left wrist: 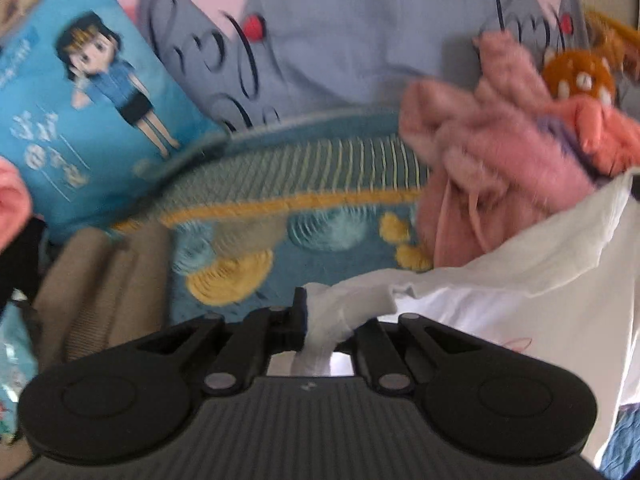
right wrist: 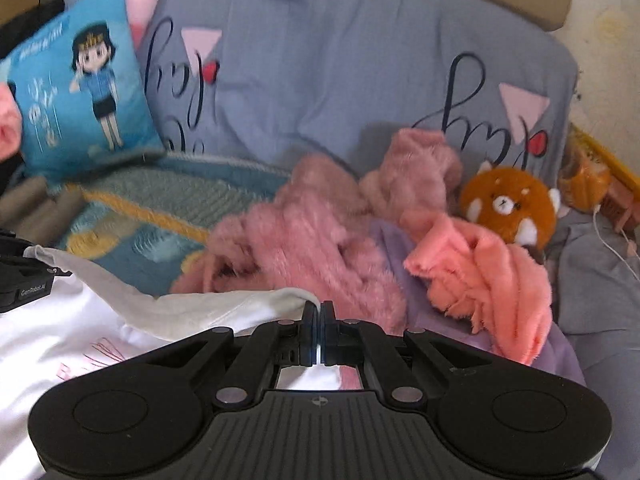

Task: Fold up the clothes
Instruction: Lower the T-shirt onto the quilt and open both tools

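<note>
Left claw (left wrist: 316, 320) at the bottom centre of its own view is clenched on a bunched corner of the white garment (left wrist: 500, 280), the cloth squeezed into a rope between the fingers and trailing out toward the lower right of the frame, where the rest of it spreads in loose folds. Upper left of that view, a blue cushion (left wrist: 92, 92) with a cartoon figure leans against the grey-blue bedding (left wrist: 340, 32) with script lettering; below it a tan cloth (left wrist: 100, 276) lies at the lower left, just beside the teal patterned blanket (left wrist: 320, 184) with its yellow band across the middle. To the right, a fluffy pink garment (left wrist: 492, 148) is heaped, and a brown plush toy (left wrist: 576, 74) sits at the upper right. Over to the right wrist view: at the far left edge the left claw's body shows, with the white garment's edge running from it across the lower left of the frame to the right claw (right wrist: 318, 312) at the bottom centre. Right claw is clamped tight on that edge, fingers pressed nearly together with only a thin sliver of cloth between them. So the white garment hangs stretched between both claws over the bed, with faint pink markings on its lower left part. Beyond, centre frame, the fluffy pink heap; right of it a coral fleece piece (right wrist: 492, 280) on a lilac cloth (right wrist: 400, 248), touching the plush toy's underside.
</note>
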Available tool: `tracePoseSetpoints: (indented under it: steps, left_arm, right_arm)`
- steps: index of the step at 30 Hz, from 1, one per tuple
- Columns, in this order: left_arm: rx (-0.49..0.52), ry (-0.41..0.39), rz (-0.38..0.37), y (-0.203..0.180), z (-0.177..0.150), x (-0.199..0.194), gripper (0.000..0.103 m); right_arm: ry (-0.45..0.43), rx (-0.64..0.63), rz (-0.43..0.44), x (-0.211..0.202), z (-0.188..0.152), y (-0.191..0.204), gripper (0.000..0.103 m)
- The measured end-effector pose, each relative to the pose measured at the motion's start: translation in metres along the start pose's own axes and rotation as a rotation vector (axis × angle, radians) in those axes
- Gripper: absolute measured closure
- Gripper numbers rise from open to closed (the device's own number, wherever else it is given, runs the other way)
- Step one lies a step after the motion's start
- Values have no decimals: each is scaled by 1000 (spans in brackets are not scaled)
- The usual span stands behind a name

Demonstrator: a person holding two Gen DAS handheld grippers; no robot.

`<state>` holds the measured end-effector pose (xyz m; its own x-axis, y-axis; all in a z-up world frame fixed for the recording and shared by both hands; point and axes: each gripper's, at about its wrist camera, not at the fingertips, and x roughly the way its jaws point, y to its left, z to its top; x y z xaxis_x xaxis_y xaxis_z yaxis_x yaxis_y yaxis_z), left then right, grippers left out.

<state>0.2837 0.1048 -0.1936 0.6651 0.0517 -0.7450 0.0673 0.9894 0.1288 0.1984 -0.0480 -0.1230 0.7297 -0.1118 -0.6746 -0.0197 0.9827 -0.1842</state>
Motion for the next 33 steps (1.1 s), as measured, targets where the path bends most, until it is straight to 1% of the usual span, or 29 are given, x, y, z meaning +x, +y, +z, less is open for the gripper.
tracePoseSetpoints:
  steps: [4,5,7,9,12,13,14,15,16,17,18,19,21,23,25,27,29,32,33]
  left_arm:
    - [-67,-10,-14,20,3,6,99]
    - [-84,-12,-18,25,4,7,96]
    - [-118,-17,-25,36,5,10,78]
    - [-150,-47,-14,47,10,5,73]
    - [-154,-85,7,58,18,-5,73]
    - [-143,-91,24,59,20,-5,70]
    - [-127,-93,49,59,22,-6,67]
    - [-109,-90,74,59,23,-7,54]
    - [-85,-74,97,58,24,-6,29]
    - [-60,-57,111,56,23,-6,15]
    - [-41,-57,112,54,21,-10,0]
    - [-26,-64,108,53,18,-15,0]
    - [-22,-92,56,54,10,-28,0]
    - [-27,-100,5,53,6,-41,0]
    - [-42,-132,-8,52,2,-59,0]
    - [-56,-202,1,51,-2,-81,0]
    - [-57,-300,16,49,-8,-108,0]
    - [-15,-473,47,40,-18,-151,0]
    - [0,-517,62,36,-22,-163,0]
  right_arm:
    - [18,51,3,14,5,-11,101]
    - [16,71,7,15,6,-14,100]
    - [4,120,23,18,9,-19,100]
    - [-12,154,40,21,13,-20,100]
    - [-32,148,42,25,18,-14,98]
    - [-36,143,38,26,20,-12,91]
    - [-36,151,16,26,21,-10,82]
    - [-35,161,-9,26,22,-9,76]
    - [-40,178,-34,24,22,-8,71]
    - [-55,196,-53,19,20,-9,71]
    - [-71,213,-71,14,17,-9,71]
    - [-96,222,-74,7,14,-10,71]
    - [-138,231,-73,-8,5,-10,71]
    - [-169,230,-61,-26,-5,-9,71]
    - [-194,229,-37,-44,-16,-6,70]
    - [-212,230,-15,-63,-29,-3,70]
    - [-226,233,1,-81,-42,2,68]
    - [-240,229,9,-103,-60,11,68]
    - [-242,225,14,-109,-65,14,67]
